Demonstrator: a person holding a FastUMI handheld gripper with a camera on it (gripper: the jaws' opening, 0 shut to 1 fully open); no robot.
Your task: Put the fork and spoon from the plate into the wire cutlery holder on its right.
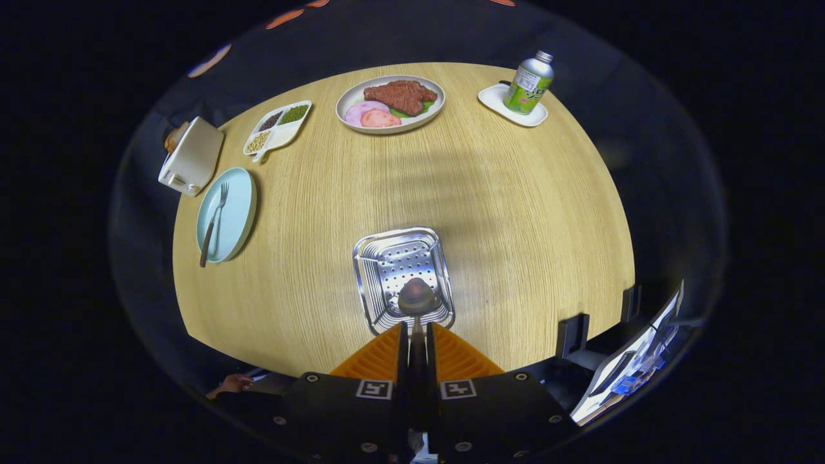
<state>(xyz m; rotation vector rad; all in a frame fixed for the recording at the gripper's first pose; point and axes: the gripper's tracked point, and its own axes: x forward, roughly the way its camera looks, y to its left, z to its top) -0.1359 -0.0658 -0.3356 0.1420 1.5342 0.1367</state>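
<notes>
My gripper point(416, 330) is shut on the spoon point(416, 298), both fingers pressing its handle. The spoon's bowl points forward and hangs just above the open top of the wire cutlery holder point(387, 258), a shiny square basket with a perforated bottom, straight ahead of the fingers. Far off to the left lies the pale blue plate point(235, 212). On it rests the fork point(213, 224), tines pointing away, its handle sticking out over the plate's near rim.
A white toaster point(192, 156) stands beyond the blue plate. A divided dish of beans point(277, 125), a plate of meat point(390, 103) and a green bottle point(530, 82) on a white coaster point(496, 98) line the round wooden table's far side. A monitor point(628, 367) stands near right.
</notes>
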